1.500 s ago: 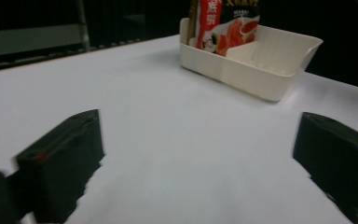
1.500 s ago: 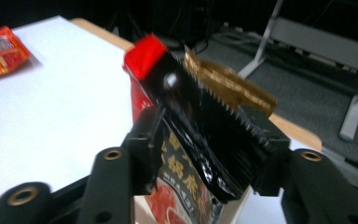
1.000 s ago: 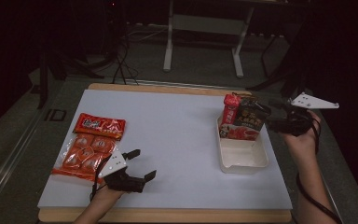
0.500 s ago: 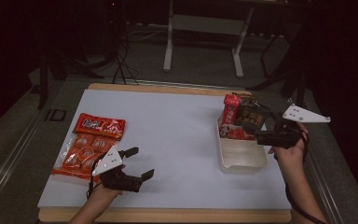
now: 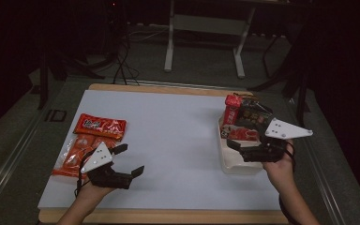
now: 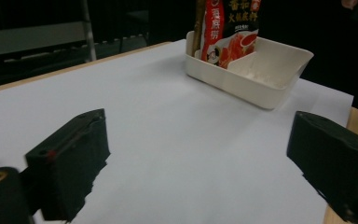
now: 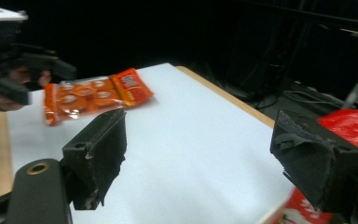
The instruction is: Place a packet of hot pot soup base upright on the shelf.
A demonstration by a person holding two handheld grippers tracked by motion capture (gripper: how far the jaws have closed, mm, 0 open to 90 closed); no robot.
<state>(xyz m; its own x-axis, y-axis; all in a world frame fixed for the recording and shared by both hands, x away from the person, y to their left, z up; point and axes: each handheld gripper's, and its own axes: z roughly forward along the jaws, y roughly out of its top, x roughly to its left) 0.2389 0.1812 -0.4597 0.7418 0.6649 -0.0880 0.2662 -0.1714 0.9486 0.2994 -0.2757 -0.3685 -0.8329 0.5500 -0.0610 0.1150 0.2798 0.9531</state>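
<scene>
Where the white sheet covers the tabletop [image 5: 168,136], a wooden edge shows along its far and near sides, and the room beyond is dark, with a grey floor, the legs of a metal stand [image 5: 204,44] and some cables lying behind the far edge.

One orange snack bag [image 5: 90,143] lies flat near the left edge of the sheet, its red header end pointing away from the person. One cream tray [image 5: 236,161] stands near the right edge; in the left gripper view a low wall divides it into compartments, and the near one looks bare. Two or three packets stand upright at the tray's far end: a red one [image 5: 232,110], a dark one [image 5: 255,115], and another red shape [image 5: 243,134] low in front of them, which may be a separate packet.

There are two claws. The left claw [image 5: 130,161] hovers low over the sheet just beside the snack bag, jaws wide apart and holding nothing. The right claw [image 5: 241,146] is at the tray, over its right part just in front of the packets, jaws likewise spread wide with nothing between them.
</scene>
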